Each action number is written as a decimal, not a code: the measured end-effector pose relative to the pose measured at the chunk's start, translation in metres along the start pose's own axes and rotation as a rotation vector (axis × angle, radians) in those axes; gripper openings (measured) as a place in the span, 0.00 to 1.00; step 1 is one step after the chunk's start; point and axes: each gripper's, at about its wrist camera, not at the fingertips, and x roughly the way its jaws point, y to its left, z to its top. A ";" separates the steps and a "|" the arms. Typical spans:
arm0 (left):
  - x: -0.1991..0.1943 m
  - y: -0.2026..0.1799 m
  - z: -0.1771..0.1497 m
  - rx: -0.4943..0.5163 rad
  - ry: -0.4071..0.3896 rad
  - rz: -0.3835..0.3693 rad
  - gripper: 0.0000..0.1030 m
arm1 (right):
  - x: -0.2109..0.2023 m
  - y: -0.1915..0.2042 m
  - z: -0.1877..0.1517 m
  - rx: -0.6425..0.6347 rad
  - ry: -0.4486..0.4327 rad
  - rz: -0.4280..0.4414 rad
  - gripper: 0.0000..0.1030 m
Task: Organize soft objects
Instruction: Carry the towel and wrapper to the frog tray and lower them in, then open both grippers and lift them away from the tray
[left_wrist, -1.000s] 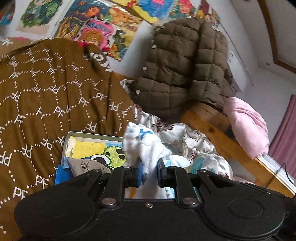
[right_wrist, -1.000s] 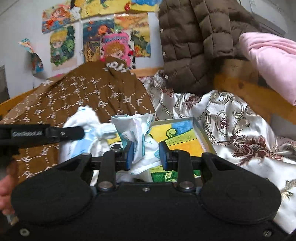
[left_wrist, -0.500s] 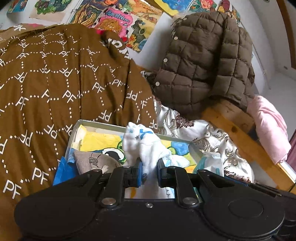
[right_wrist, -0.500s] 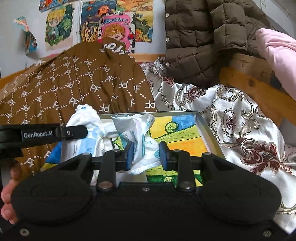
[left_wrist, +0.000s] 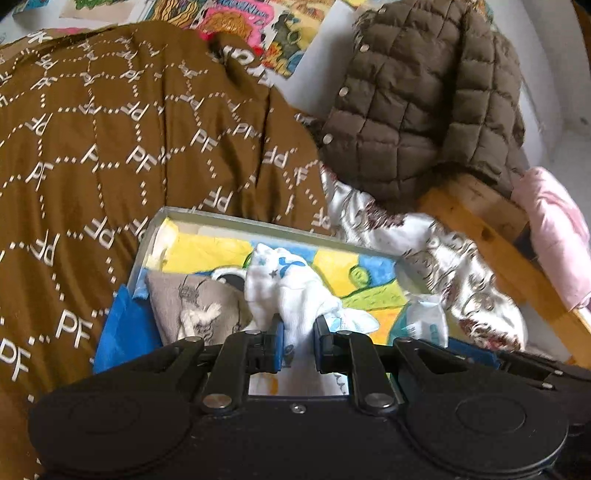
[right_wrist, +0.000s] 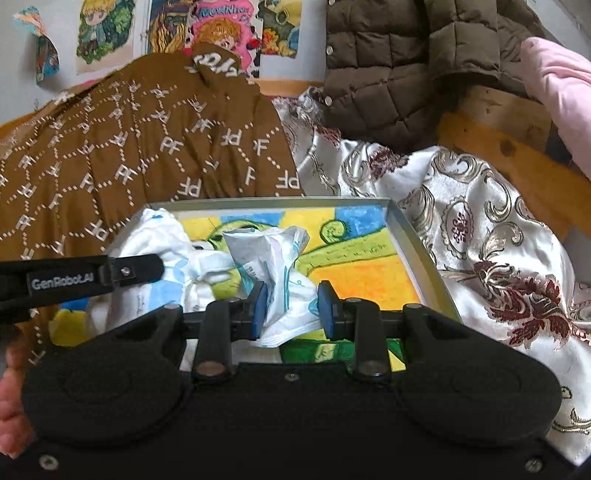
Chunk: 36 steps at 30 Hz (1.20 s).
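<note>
My left gripper (left_wrist: 298, 345) is shut on a white cloth with blue prints (left_wrist: 284, 284), held over a shallow grey box (left_wrist: 236, 221) with a colourful cartoon lining. A grey-brown printed cloth (left_wrist: 195, 310) lies in the box at the left. My right gripper (right_wrist: 290, 308) has its jaws parted wider than before around a crumpled white tissue pack (right_wrist: 269, 254) that still sits between the pads, over the same box (right_wrist: 410, 236). The left gripper's arm (right_wrist: 74, 280) and the white cloth (right_wrist: 162, 236) show at the left of the right wrist view.
The box rests on a bed with a brown "PF" blanket (left_wrist: 110, 147) and a silver floral sheet (right_wrist: 480, 229). A brown quilted jacket (left_wrist: 424, 103) and a pink cloth (left_wrist: 557, 229) hang over the wooden bed frame (left_wrist: 491, 236). Posters cover the wall.
Both grippers moved down and closer to the box. The right gripper's jaws have widened around the tissue pack. The left gripper keeps its hold on the white cloth.
</note>
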 end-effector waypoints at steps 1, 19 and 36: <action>0.002 0.001 -0.001 -0.002 0.007 0.007 0.16 | 0.003 -0.001 -0.001 -0.010 0.006 -0.008 0.22; 0.019 -0.006 0.000 0.035 0.066 0.112 0.21 | 0.026 -0.002 -0.009 -0.053 0.135 0.004 0.24; -0.008 -0.005 0.013 0.002 0.030 0.119 0.59 | 0.007 0.003 0.023 -0.120 0.153 0.025 0.60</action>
